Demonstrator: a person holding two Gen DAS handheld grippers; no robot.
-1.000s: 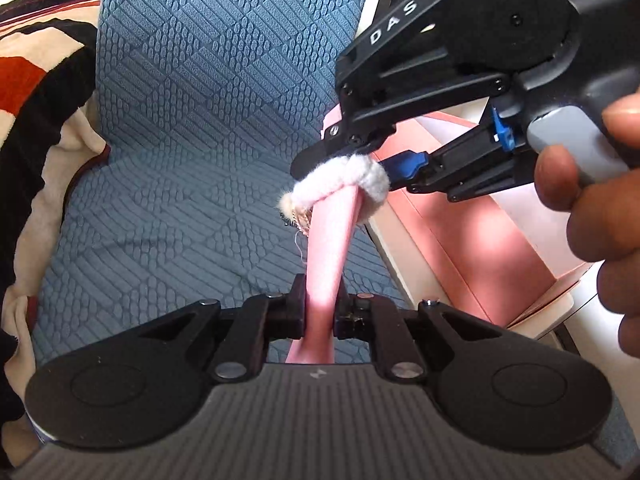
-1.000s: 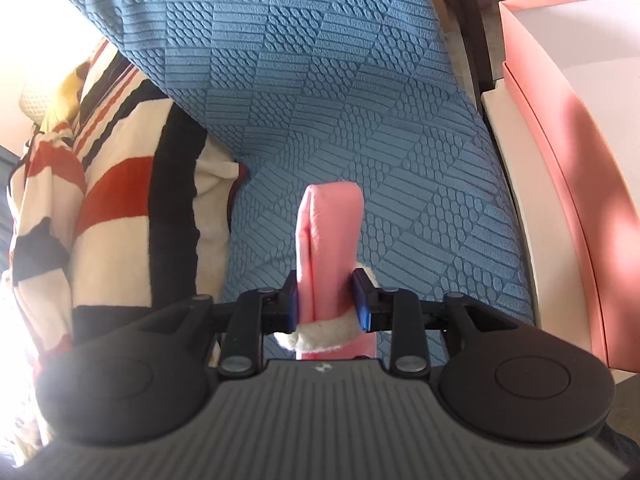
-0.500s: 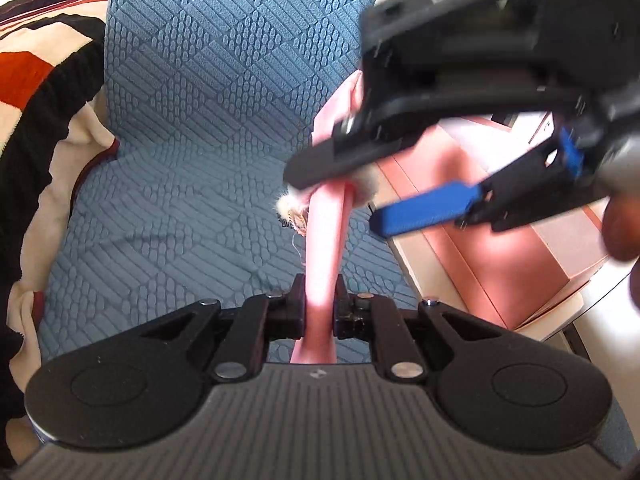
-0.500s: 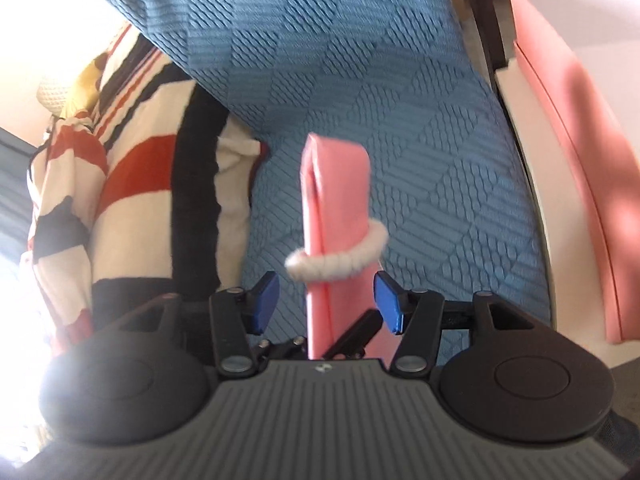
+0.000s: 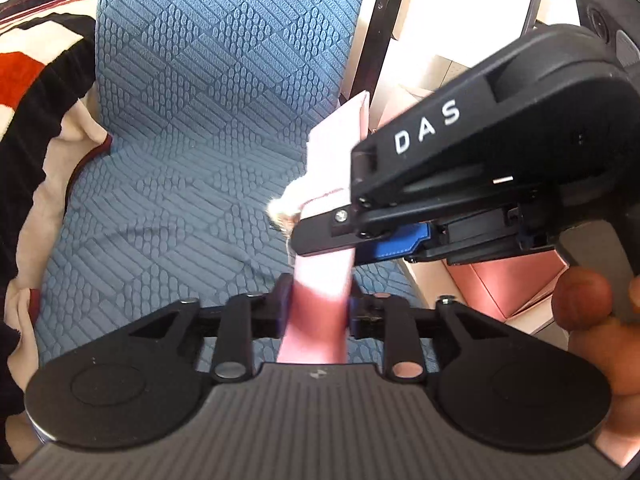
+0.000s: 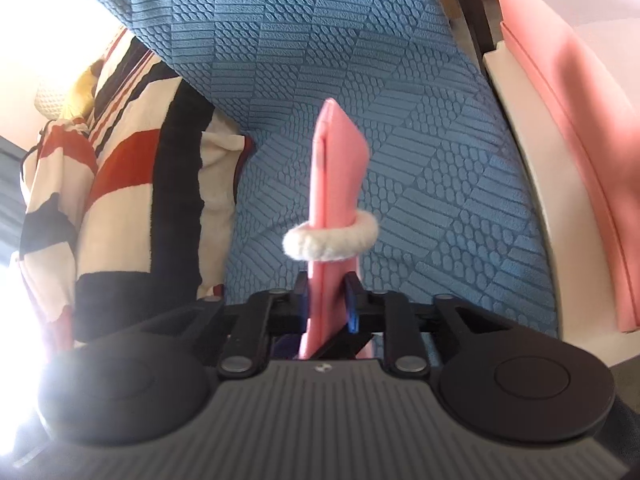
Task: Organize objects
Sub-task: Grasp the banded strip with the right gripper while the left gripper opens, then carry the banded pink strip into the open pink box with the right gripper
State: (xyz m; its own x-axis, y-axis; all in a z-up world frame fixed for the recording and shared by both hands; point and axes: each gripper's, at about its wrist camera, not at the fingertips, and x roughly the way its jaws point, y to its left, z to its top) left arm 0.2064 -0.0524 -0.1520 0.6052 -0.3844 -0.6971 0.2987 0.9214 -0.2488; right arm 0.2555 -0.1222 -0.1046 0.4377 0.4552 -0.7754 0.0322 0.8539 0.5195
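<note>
A flat pink case (image 5: 320,304) (image 6: 336,184) stands on end above the blue seat, with a fluffy white hair tie (image 6: 332,238) (image 5: 288,204) looped around its middle. My left gripper (image 5: 318,306) is shut on the case's lower end. My right gripper (image 6: 326,300) is shut on the same case, just below the hair tie. In the left wrist view the right gripper's black body (image 5: 500,160) crosses over the case from the right, with its fingertips (image 5: 316,236) at the case, under the tie.
A blue textured chair cushion (image 5: 180,160) (image 6: 440,200) lies under both grippers. A striped red, black and cream blanket (image 5: 36,80) (image 6: 120,184) lies at the left. A pink box (image 6: 580,120) (image 5: 516,280) on a cream surface stands at the right.
My right gripper let go of the hair tie, opened, moved down the case and shut on the case below the tie. The left gripper kept its hold.
</note>
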